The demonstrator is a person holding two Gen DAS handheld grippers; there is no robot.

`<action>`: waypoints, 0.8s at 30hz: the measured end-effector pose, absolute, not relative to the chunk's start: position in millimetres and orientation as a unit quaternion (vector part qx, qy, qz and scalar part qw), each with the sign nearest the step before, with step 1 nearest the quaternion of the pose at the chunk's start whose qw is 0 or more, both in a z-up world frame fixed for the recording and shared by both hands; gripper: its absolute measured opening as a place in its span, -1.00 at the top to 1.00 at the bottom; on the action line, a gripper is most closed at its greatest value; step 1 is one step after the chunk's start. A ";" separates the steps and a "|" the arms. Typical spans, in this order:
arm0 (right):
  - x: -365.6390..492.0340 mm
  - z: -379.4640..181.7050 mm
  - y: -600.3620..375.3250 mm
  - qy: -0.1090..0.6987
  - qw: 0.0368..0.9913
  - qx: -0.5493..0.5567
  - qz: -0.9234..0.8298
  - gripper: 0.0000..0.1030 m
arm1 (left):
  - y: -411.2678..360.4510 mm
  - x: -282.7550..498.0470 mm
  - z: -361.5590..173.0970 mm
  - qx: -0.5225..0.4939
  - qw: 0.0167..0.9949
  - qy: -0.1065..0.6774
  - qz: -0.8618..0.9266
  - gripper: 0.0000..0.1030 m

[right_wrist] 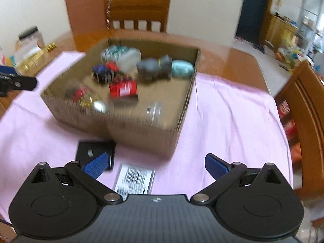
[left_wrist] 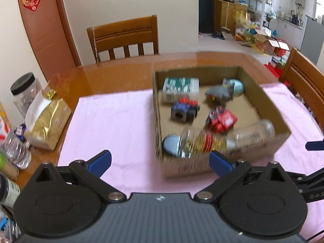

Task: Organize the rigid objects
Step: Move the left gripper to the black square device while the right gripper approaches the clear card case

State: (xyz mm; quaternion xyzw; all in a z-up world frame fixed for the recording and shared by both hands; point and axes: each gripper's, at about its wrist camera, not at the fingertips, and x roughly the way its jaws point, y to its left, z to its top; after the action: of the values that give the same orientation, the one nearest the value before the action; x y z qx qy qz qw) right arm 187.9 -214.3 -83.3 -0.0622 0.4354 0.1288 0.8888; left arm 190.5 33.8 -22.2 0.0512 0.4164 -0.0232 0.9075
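Observation:
An open cardboard box stands on a pink cloth. It holds a white-green container, a dark blue toy block, a red toy block, a grey figure, a teal oval and a clear glass jar lying on its side. My left gripper is open and empty in front of the box. My right gripper is open and empty above a black flat case and a barcode-labelled box.
A gold bag, a black-lidded jar and plastic bottles crowd the table's left edge. Wooden chairs stand behind and to the right. The right gripper's finger shows at the left view's right edge.

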 end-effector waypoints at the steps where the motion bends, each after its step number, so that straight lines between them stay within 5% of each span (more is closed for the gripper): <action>1: 182.9 -91.5 -209.6 0.442 0.887 -0.060 0.121 -1.00 | 35.7 186.7 -27.7 0.052 0.905 0.422 -0.025 -0.98; 24: 164.3 -147.7 -227.4 0.493 0.863 -0.055 0.098 -1.00 | -19.7 169.3 -82.9 0.043 0.873 0.484 -0.049 -0.98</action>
State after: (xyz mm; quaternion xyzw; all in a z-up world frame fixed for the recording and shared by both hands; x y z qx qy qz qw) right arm 164.3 -227.4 -147.7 -0.0549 0.4926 0.0978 0.8630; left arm 169.2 -19.7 -82.9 0.0430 0.4841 -0.0487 0.8726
